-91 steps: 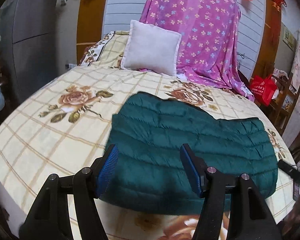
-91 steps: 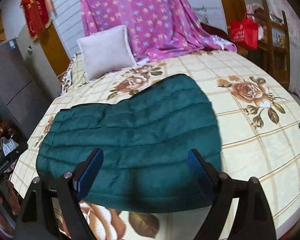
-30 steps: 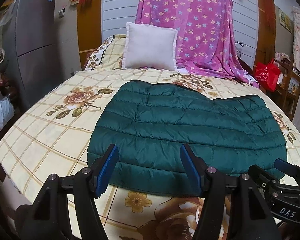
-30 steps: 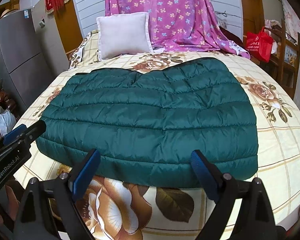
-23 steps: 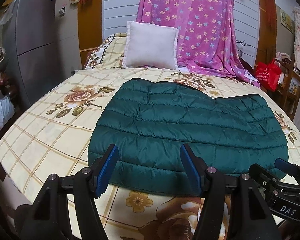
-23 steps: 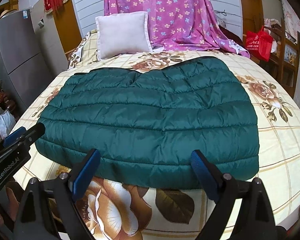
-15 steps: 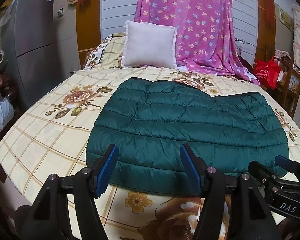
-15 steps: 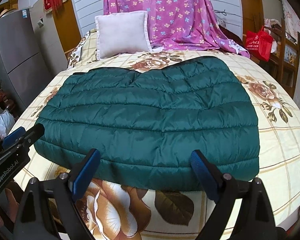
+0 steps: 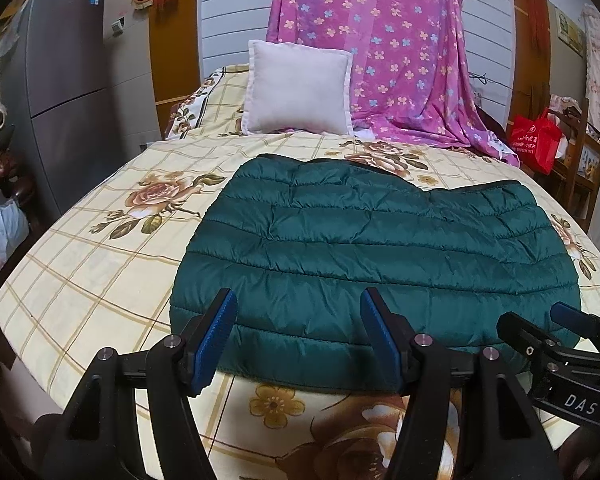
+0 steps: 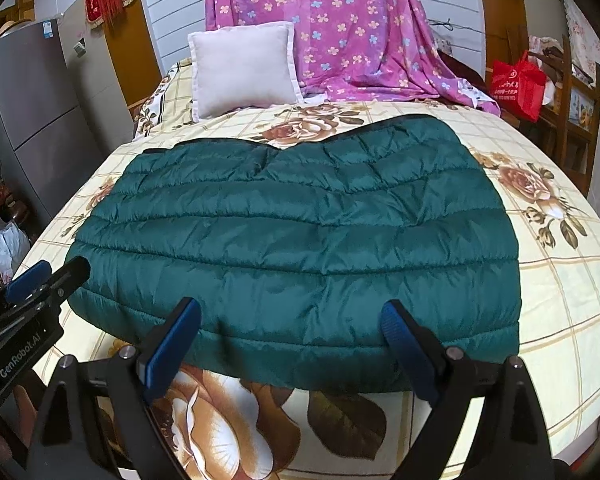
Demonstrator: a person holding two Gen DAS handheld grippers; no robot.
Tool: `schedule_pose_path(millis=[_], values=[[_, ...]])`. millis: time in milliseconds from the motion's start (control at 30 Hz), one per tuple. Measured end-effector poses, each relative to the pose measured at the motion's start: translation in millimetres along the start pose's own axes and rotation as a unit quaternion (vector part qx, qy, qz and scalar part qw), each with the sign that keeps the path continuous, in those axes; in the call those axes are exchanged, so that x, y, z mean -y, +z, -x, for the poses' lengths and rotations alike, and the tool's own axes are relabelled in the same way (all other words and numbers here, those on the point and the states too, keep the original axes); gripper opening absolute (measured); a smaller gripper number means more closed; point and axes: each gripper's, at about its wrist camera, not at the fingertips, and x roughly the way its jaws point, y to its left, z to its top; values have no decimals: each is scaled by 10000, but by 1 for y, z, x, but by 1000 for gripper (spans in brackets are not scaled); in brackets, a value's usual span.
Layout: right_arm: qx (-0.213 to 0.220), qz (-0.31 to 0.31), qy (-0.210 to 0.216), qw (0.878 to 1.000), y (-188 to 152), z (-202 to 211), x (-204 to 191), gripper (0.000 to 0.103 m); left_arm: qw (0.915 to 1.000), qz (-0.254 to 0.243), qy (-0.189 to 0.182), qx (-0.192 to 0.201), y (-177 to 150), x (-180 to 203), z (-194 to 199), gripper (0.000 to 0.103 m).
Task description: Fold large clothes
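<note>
- Since three seconds ago both grippers have drawn back from over the jacket (image 9: 364, 248); it now lies flat and folded on the bed (image 9: 80, 264), nearer its front edge.
- Left gripper (image 9: 300, 336) and right gripper (image 10: 292, 340) hover just short of its near hem, jaws apart, holding nothing.
- Judged: one fold is done; another fold or finishing comes next.
- The floral checked sheet is smooth.
- Behind: pillow (image 9: 298, 88), pink drape (image 9: 384, 52), fridge (image 9: 72, 92), red bag (image 9: 536, 140).

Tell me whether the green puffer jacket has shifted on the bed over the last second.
No. The green jacket lies flat, its far edge at the same brown rose print on the bedsheet as a second ago.
</note>
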Motion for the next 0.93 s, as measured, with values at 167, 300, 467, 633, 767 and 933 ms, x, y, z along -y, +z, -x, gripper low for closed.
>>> schedule_pose_path(millis=[167,300,467,633,767,933], values=[[-23,4,9,10000,0,-2,-2,94,10000,-4,0,-14,0,0,-1,46],[-27,7,4,10000,0,-2,-1,94,10000,-7,-6,-28,0,0,-2,46],[-54,-12,6,10000,1,-5,-2,94,10000,-15,-9,-46,0,0,-4,46],[-79,-39,17,10000,1,-8,-2,94,10000,-42,3,-53,0,2,-8,46],[-84,-33,13,10000,1,-8,-2,94,10000,-42,-8,-44,0,2,-10,46],[-107,-48,21,9999,1,-11,-2,94,10000,-38,-64,-40,0,2,-10,46]])
